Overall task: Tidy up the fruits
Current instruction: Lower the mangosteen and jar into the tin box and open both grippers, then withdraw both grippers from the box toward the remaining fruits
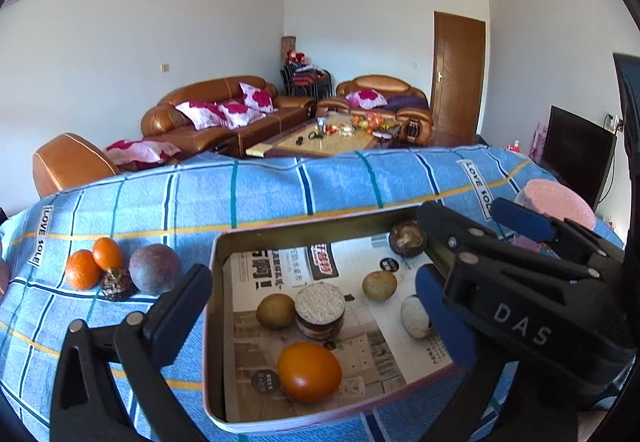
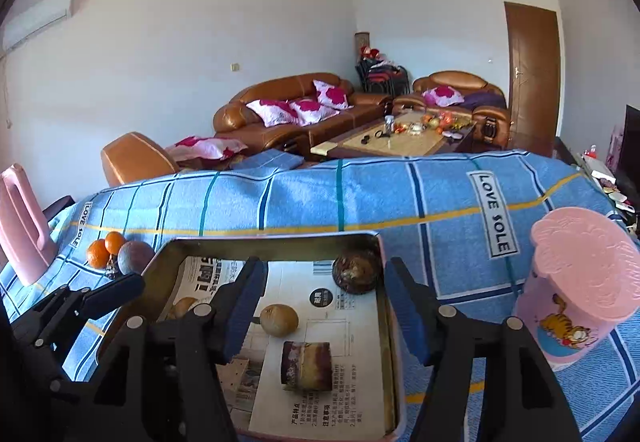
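Both claws hang apart and empty over the tin (image 1: pixel 218 242); the loose oranges (image 1: pixel 82 269) lie left of it, nearer the left claw (image 1: pixel 304 290).

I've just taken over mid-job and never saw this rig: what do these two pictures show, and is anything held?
No robot: a person holds tongs in each hand, each with a wide-angle camera looking along it. One picture is from the left tongs, the other from the right tongs. On the blue checked cloth sits a paper-lined tin holding an orange, brownish fruits and a jar. Two small oranges and a dark fruit lie left of it; a pink cup stands right. Both tongs are open, holding nothing; the right pair straddles the tin's wall.
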Available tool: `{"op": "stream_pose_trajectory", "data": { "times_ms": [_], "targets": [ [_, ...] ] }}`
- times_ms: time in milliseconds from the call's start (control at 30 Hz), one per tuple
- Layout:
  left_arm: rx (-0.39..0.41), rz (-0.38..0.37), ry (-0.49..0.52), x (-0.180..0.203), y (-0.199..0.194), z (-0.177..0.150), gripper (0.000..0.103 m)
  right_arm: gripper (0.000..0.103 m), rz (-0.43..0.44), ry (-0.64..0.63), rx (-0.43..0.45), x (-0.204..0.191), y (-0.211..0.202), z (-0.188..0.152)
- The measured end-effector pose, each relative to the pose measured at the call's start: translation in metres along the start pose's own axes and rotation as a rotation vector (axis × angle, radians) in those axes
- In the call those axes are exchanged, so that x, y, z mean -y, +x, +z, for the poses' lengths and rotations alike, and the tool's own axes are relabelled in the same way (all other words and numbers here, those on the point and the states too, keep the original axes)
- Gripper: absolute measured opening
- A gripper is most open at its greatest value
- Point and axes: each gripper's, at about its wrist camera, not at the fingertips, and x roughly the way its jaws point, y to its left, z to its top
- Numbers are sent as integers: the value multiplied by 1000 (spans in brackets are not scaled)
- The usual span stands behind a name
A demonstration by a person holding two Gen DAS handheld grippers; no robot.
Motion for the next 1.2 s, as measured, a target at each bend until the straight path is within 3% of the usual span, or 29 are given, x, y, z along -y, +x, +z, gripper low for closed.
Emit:
{"op": "stream_pose_trajectory", "data": {
  "times_ms": [67,300,433,500,567,700,867,1200],
  "targets": [
    [40,27,11,0,-6,3,103,79,-19,28,37,5,-8,3],
    [48,111,-6,-15,-3,6,103,80,-99,65,89,14,-17,6],
    [101,214,29,-22,-13,6,103,81,-163,52,259,11,-43,3],
    [115,251,37,-26,-15,5,103,98,-226,29,356,6,-54,-3],
    [123,271,40,-32,-16,3,103,101,-242,16,390,3,-60,-4],
    [119,307,59,-39,-18,-2,103,101,-252,7,385,-1,-60,-3],
    [95,292,17,-52,-23,-6,103,101,-259,53,334,4,-56,-4],
    [56,275,-47,-79,-33,-17,103,101,-295,116,337,1,-75,-15]
  ]
}}
